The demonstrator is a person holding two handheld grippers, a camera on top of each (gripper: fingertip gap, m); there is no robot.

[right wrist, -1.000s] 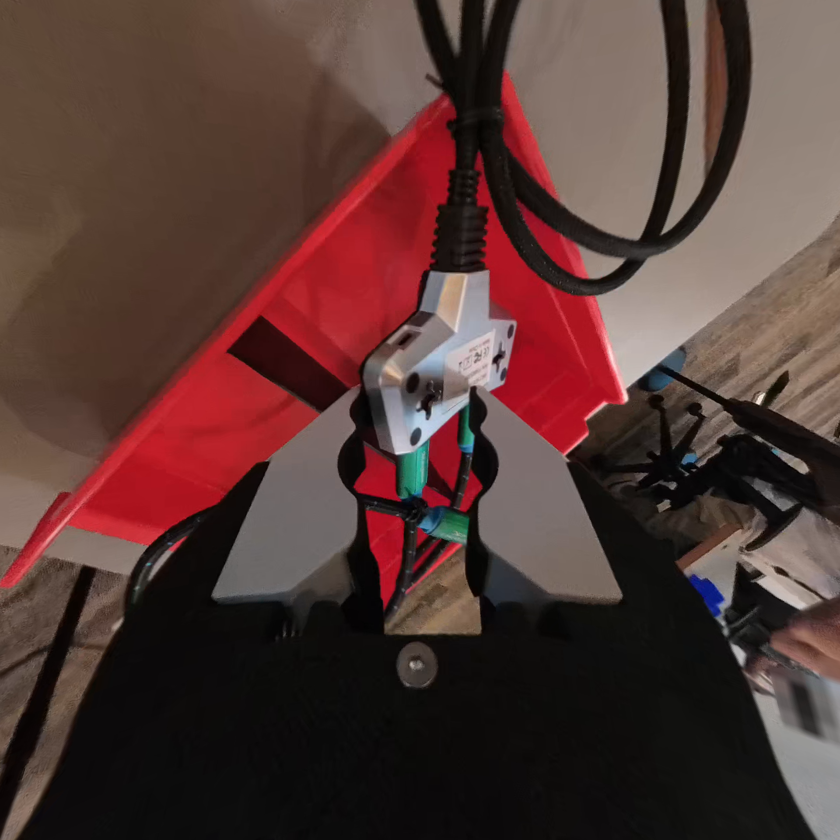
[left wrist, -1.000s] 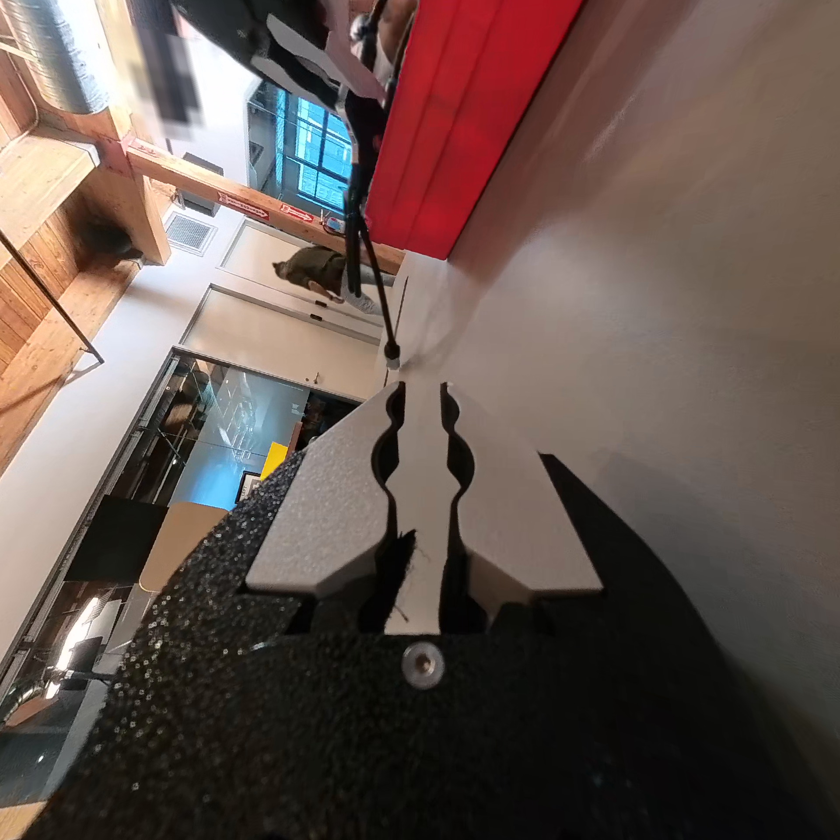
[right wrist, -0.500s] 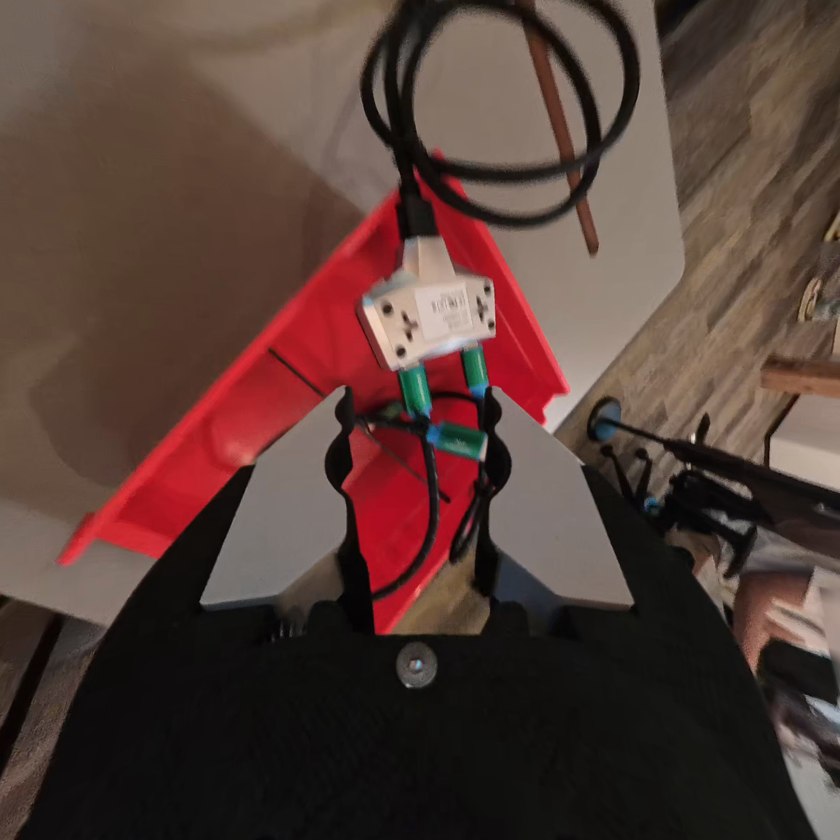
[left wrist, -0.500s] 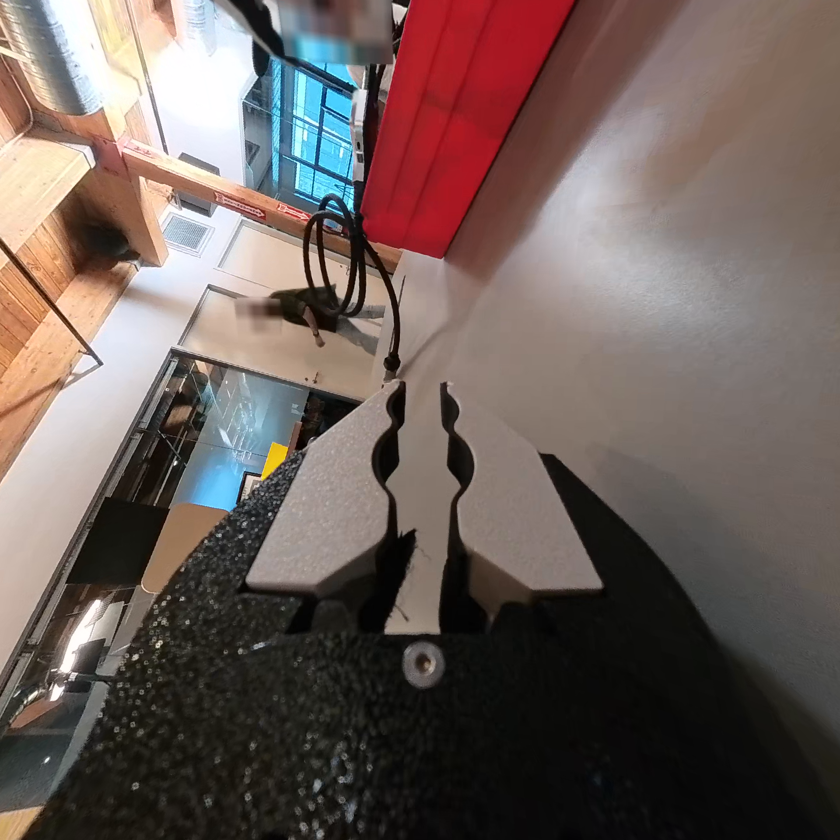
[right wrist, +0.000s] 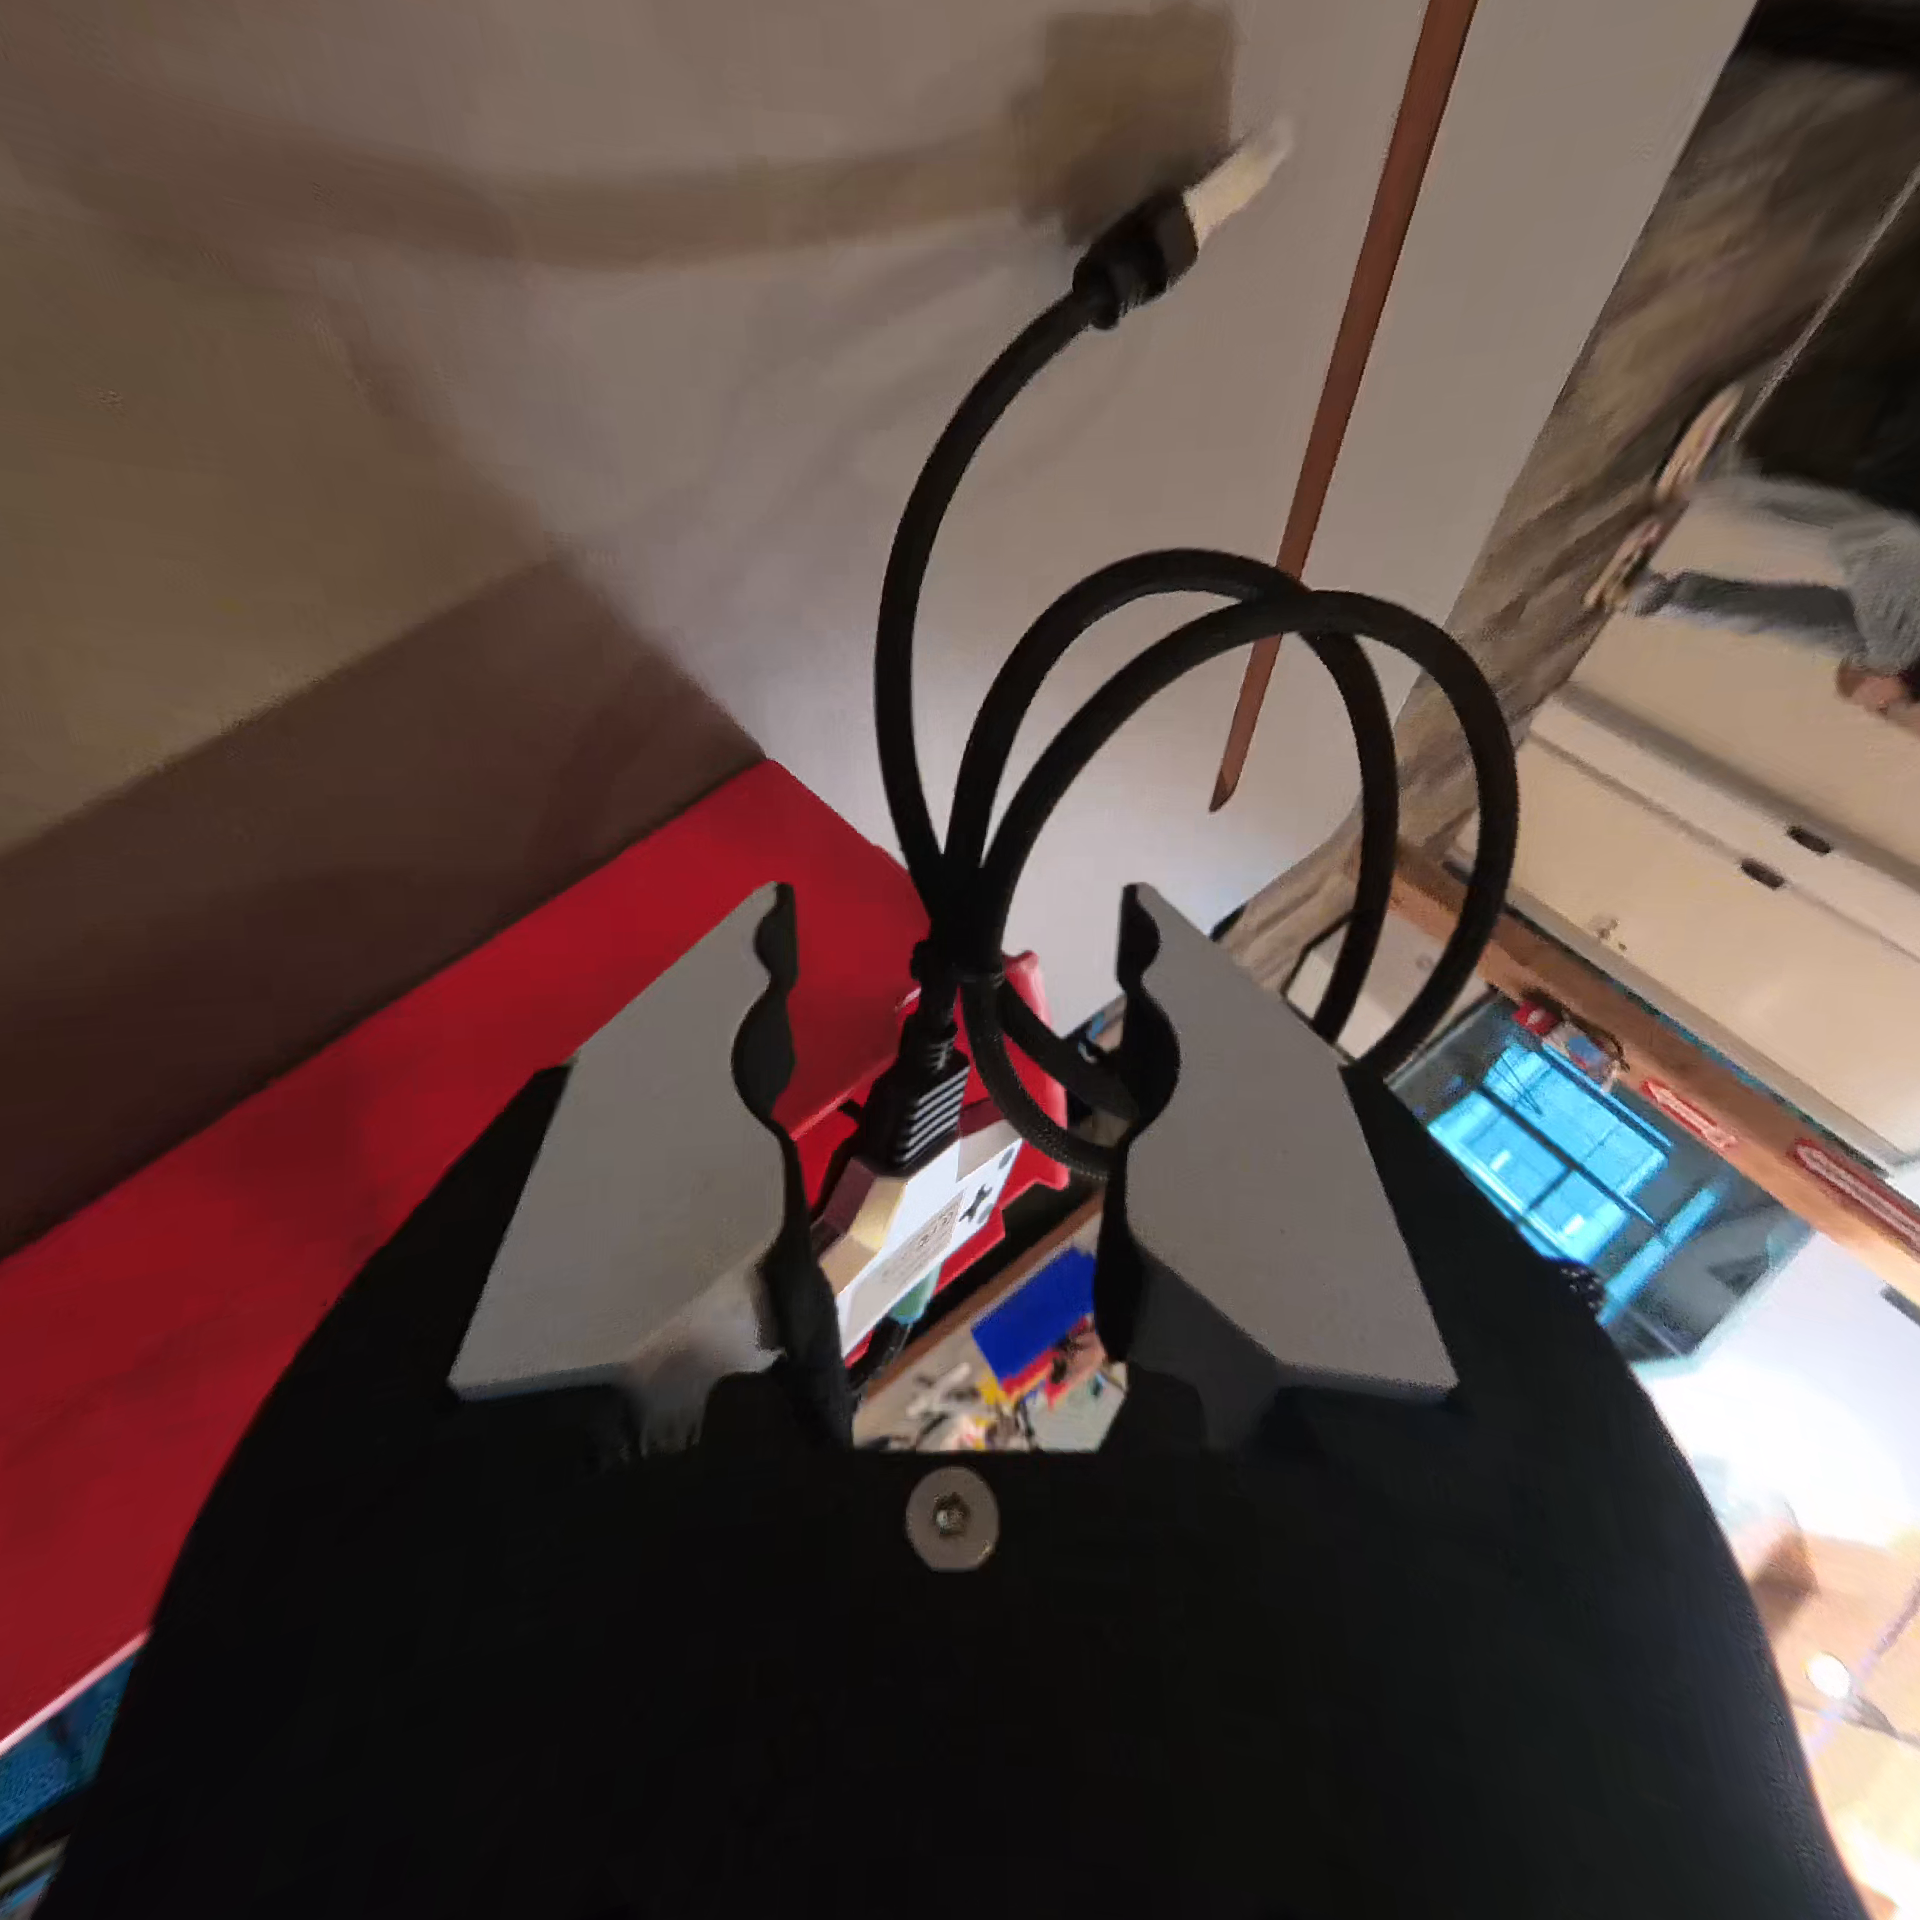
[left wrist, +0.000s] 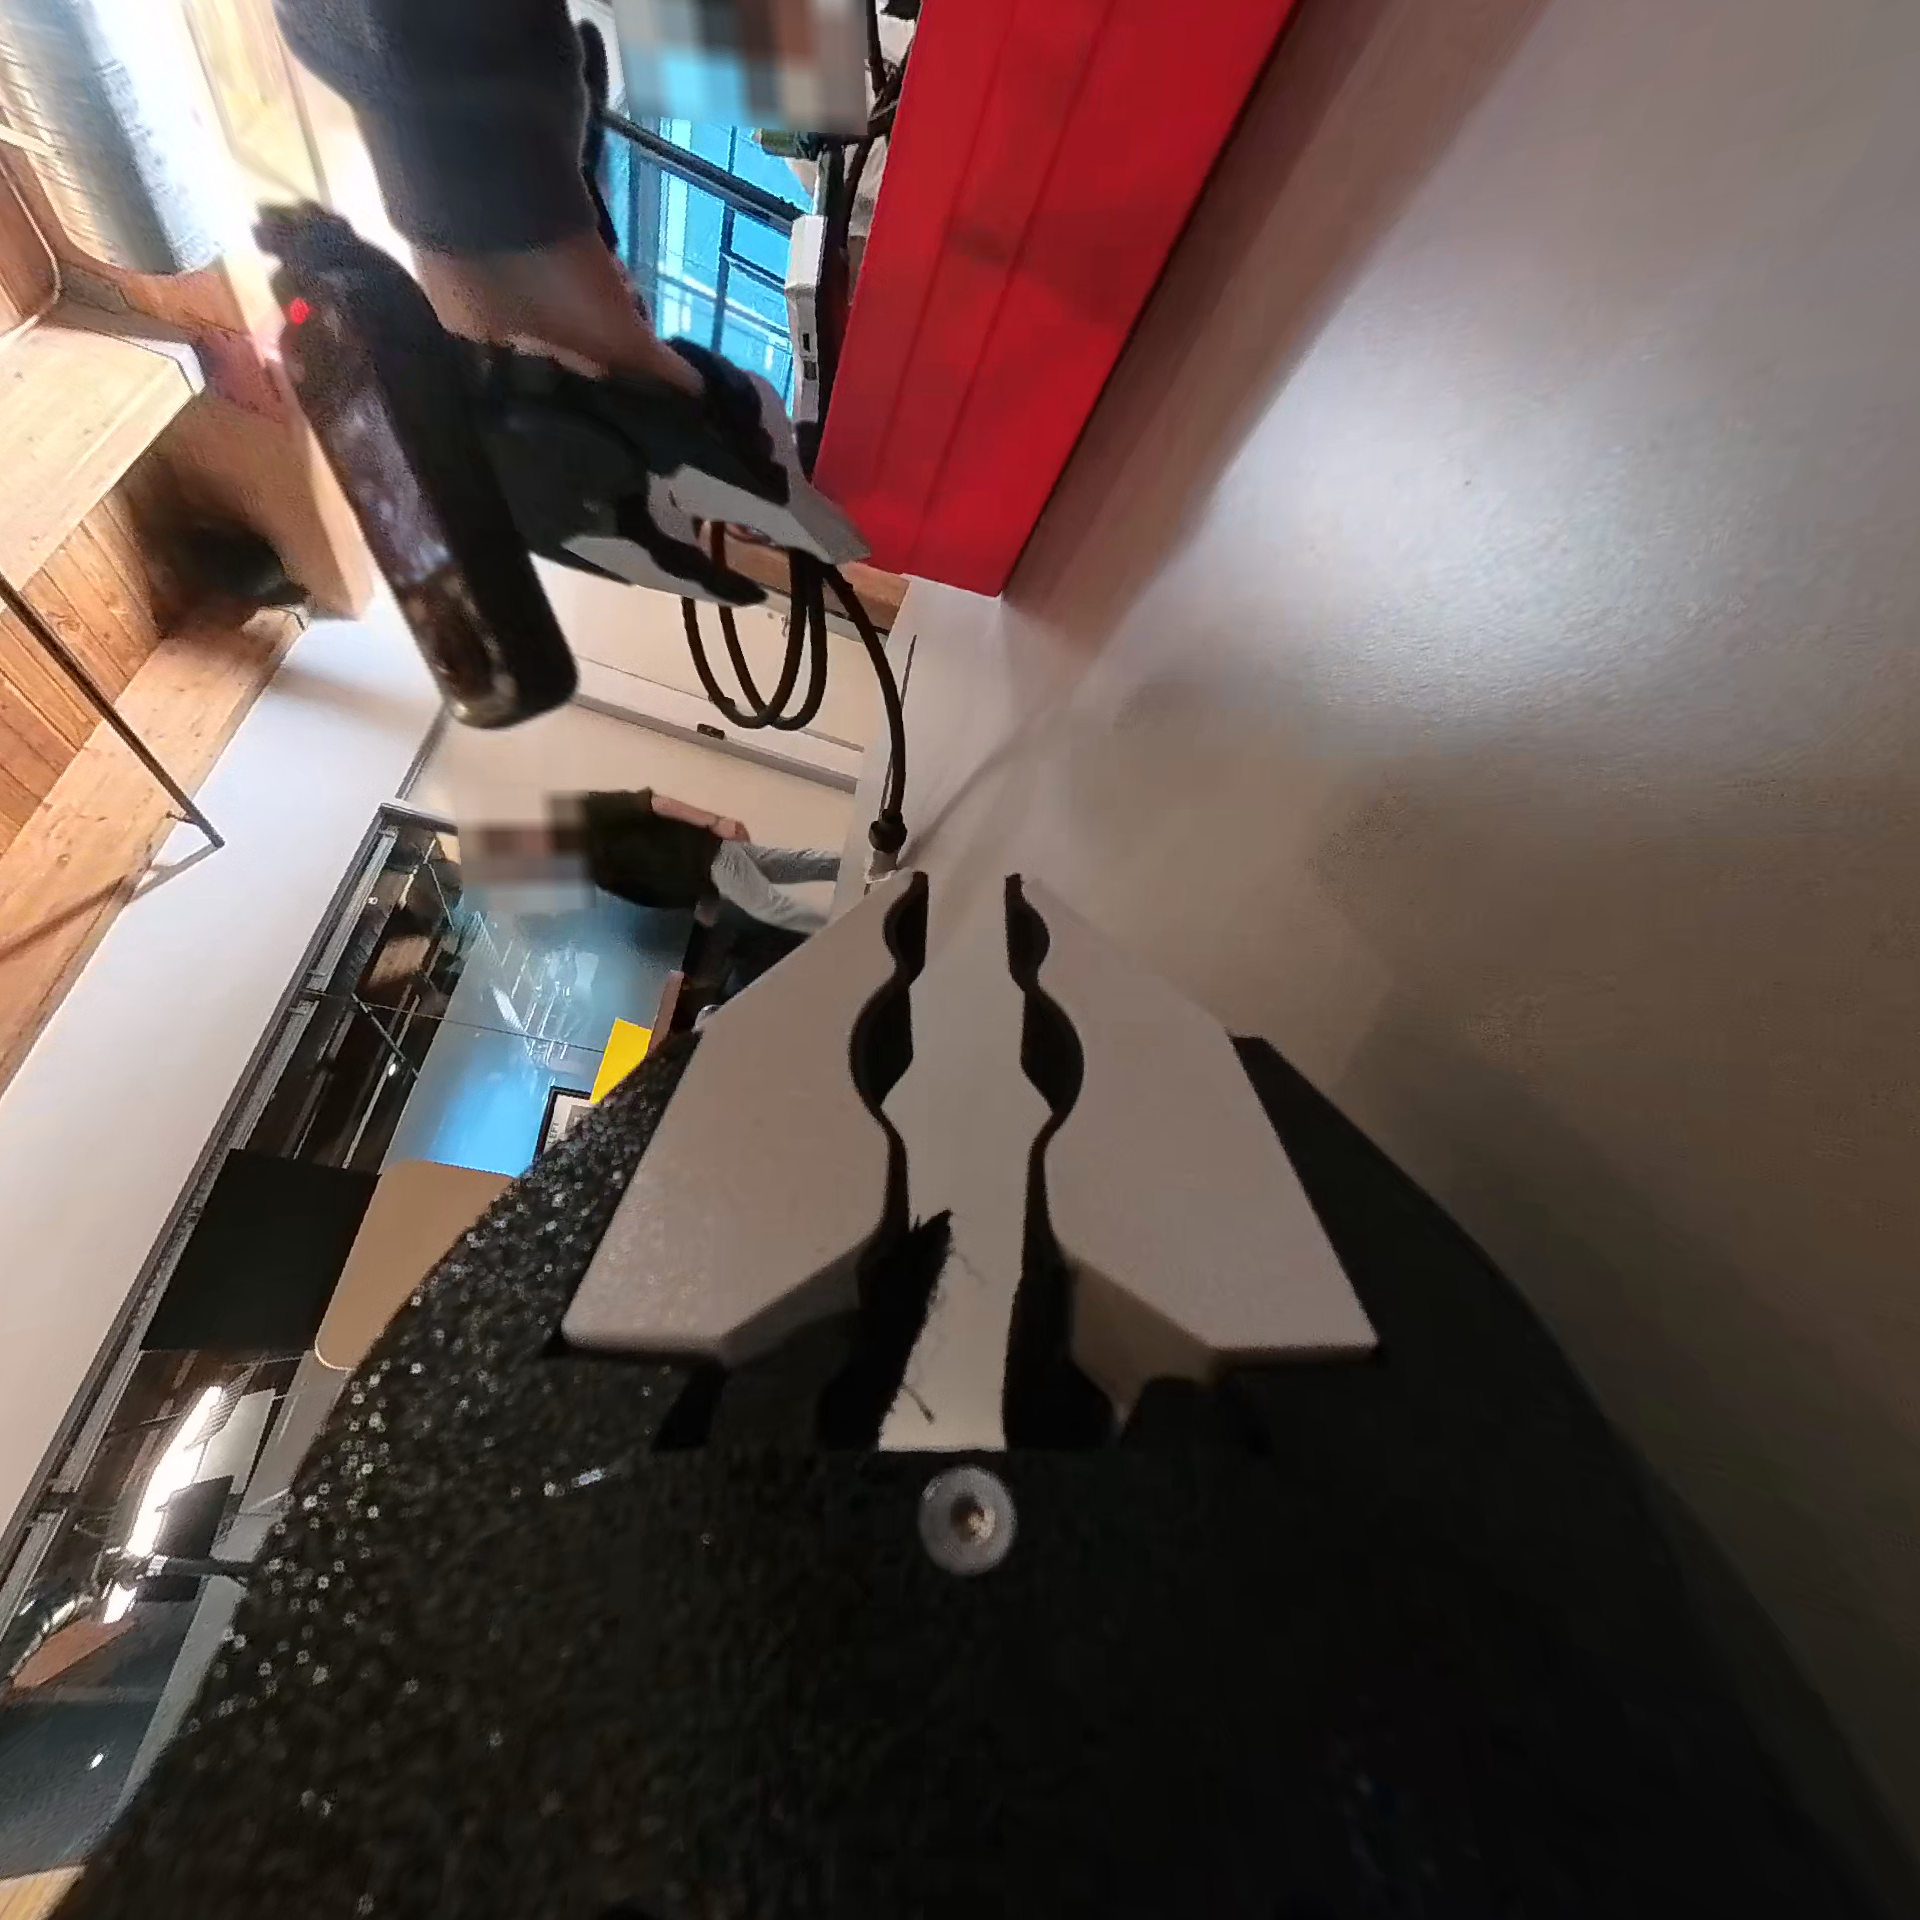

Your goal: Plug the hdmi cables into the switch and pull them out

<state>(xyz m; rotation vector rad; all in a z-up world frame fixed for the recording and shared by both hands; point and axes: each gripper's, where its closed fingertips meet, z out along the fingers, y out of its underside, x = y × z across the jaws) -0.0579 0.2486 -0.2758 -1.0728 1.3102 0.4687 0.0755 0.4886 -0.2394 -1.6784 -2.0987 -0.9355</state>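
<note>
Fingers on my left gripper (left wrist: pixel 961 894) sit narrowly apart, empty, over the table (left wrist: pixel 1558 623); my right gripper (right wrist: pixel 951 904) gapes around the black cable (right wrist: pixel 1039 644) without clamping it

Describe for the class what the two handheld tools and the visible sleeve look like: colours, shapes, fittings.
Each tool, left and right, has two flat grey fingers with wavy, notched inner edges, set on a black, grainy-textured body with one silver screw. The left view shows the right tool with a long dark handle, a small red light and a dark sleeve.
</note>
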